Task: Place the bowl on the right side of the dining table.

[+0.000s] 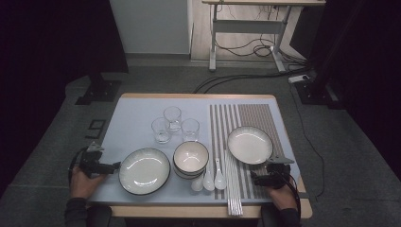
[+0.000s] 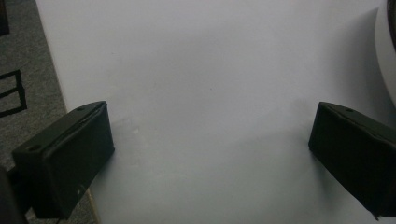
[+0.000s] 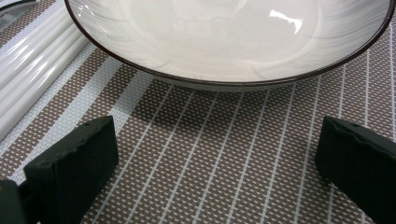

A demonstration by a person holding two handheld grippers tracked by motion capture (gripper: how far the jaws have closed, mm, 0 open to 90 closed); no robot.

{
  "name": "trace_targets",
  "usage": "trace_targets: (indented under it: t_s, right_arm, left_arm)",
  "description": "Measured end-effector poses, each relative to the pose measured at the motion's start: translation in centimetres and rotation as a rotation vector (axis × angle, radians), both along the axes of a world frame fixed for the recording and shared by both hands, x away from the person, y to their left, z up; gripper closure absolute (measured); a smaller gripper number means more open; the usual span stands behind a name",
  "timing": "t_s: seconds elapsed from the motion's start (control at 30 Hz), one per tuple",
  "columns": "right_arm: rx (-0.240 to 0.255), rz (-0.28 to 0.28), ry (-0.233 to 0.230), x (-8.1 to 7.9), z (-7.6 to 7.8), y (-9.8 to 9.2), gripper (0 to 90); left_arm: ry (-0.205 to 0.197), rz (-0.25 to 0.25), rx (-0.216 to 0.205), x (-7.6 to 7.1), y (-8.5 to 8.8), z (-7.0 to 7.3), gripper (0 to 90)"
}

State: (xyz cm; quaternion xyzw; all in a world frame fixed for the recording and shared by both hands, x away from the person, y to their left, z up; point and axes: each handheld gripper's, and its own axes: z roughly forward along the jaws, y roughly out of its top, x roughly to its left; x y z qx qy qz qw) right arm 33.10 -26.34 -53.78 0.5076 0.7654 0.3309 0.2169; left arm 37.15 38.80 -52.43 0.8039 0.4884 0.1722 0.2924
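Resting on the worktop (image 1: 137, 116) at the near left corner: left gripper (image 1: 115, 167), jaws spread wide, nothing between them but bare pale surface, as confirmed in the left gripper view (image 2: 210, 154). Positioned just left of the left plate (image 1: 144, 170), whose rim enters the upper right edge of the left gripper view (image 2: 388, 56); close to the rim, contact not determinable.

Held low over the striped mat (image 1: 255, 118), just in front of the right plate (image 1: 249, 144): right gripper (image 1: 255, 178), jaws fully apart, holding nothing. Right gripper view (image 3: 215, 163): right plate (image 3: 229, 37) directly ahead of the jaws, near but apart from them, sitting flat on the mat (image 3: 224, 154).

Located relative to the right plate: white chopsticks (image 1: 232, 184) just to its left, lying lengthwise on the mat, also seen at upper left of the right gripper view (image 3: 32, 70); stacked bowls (image 1: 190, 159) farther left; three white spoons (image 1: 208, 179) in front of the bowls; three glasses (image 1: 173, 124) behind the bowls.
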Motion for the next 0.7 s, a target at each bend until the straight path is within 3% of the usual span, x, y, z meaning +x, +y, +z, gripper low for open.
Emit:
trace_targets:
  t_s: [0.33,0.7]
  right_arm:
    - [0.0,-0.001,0.004,0.04,0.04,0.03,0.0]
    - [0.0,0.024,0.051,-0.43,0.78,-0.07,2.0]
  left_arm:
    - [0.0,0.0,0.0,0.0,0.0,0.0,0.0]
    - [0.0,0.0,0.0,-0.01,-0.01,0.0,0.0]
